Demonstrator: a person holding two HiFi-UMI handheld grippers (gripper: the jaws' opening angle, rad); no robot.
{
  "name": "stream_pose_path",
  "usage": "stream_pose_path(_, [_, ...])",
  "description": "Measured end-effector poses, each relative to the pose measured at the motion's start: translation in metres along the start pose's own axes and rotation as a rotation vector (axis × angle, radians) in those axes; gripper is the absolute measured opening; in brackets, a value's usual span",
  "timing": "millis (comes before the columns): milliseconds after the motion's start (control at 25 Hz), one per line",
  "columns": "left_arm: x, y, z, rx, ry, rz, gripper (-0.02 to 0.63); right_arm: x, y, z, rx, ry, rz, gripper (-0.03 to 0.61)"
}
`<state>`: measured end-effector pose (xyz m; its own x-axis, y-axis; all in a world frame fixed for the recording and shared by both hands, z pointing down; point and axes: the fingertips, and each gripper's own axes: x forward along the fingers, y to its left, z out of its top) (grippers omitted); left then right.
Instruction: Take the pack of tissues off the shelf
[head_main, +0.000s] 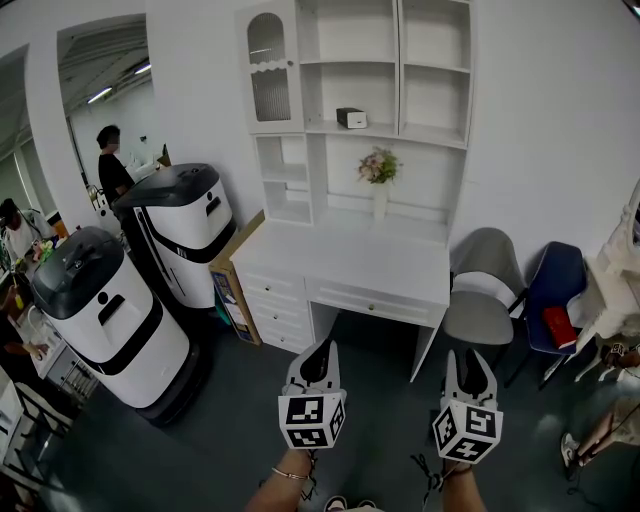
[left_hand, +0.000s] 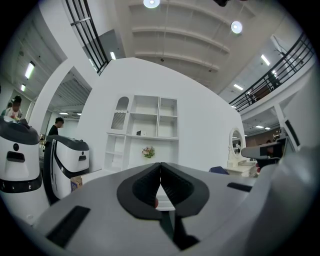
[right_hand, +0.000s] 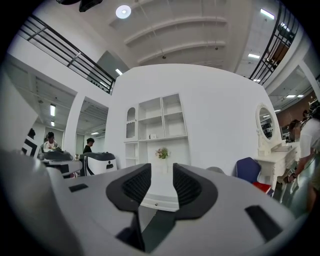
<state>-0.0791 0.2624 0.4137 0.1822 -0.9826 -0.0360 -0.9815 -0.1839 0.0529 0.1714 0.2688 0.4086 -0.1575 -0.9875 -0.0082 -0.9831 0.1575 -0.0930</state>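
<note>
People (head_main: 110, 160) stand at the far left of the head view, behind two rounded white-and-black machines: one (head_main: 100, 310) at the lower left, the other (head_main: 185, 225) further back, just beside the white worktop (head_main: 350, 265). A flat cardboard box (head_main: 235, 290) leans against the drawer side of that worktop.

Above the worktop rises a white shelf unit (head_main: 430, 90) with an arched door at its left and open compartments to the right. The pack of tissues (head_main: 351, 118) lies on the shelf of the middle column, close to the right divider, with nothing else on that board. It shows as a small dark-and-white block in the left gripper view (left_hand: 138, 133) and the right gripper view (right_hand: 152, 136). Below it, in the open bay, a vase of flowers (head_main: 379, 170) stands upright at the back of the worktop.

To the right sit a grey chair (head_main: 483, 290) and a blue chair (head_main: 555, 290), the blue one with a red item (head_main: 559, 325) on its seat.

Low in the head view, both grippers point toward the worktop, well apart from the shelf. The left gripper (head_main: 320, 348) has its jaws together, tips touching, nothing between them (left_hand: 160, 167). The right gripper (head_main: 470, 358) has its jaws apart; only the worktop's front edge shows through the gap (right_hand: 162, 172).
</note>
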Motion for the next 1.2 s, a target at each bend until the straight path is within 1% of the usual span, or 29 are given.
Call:
stream_pose_path(80, [0.0,0.002,0.0,0.001,-0.002,0.001,0.018,0.0,0.001,0.0,0.005,-0.002,0.007,0.174])
stream_pose_path(160, [0.0,0.003,0.001,0.004,-0.001,0.0,0.018,0.001,0.001,0.001,0.013,-0.002,0.01,0.198])
stream_pose_path(280, [0.002,0.004,0.002,0.011,0.0,-0.004,0.018,0.003,0.001,0.001,0.025,0.0,0.008,0.268])
stream_pose_path(320, [0.002,0.005,0.002,0.013,0.0,-0.007,0.018,0.004,0.001,0.001,0.029,0.0,0.006,0.302])
stream_pose_path(400, [0.002,0.008,0.003,0.016,-0.001,-0.011,0.018,0.005,0.002,0.0,0.034,-0.001,0.001,0.352])
stream_pose_path(640, [0.005,0.02,0.002,0.016,0.004,-0.017,0.018,0.009,0.012,-0.002,0.03,0.006,0.005,0.429])
stream_pose_path(800, [0.007,0.028,0.004,0.009,-0.001,-0.024,0.018,0.011,0.019,-0.003,0.025,0.002,0.002,0.449])
stream_pose_path(1000, [0.007,0.036,0.0,0.003,-0.001,-0.036,0.018,0.012,0.025,-0.006,0.028,-0.002,-0.009,0.451])
stream_pose_path(1200, [0.017,0.045,-0.008,-0.029,0.015,-0.025,0.018,0.021,0.028,-0.009,0.021,0.006,-0.005,0.451])
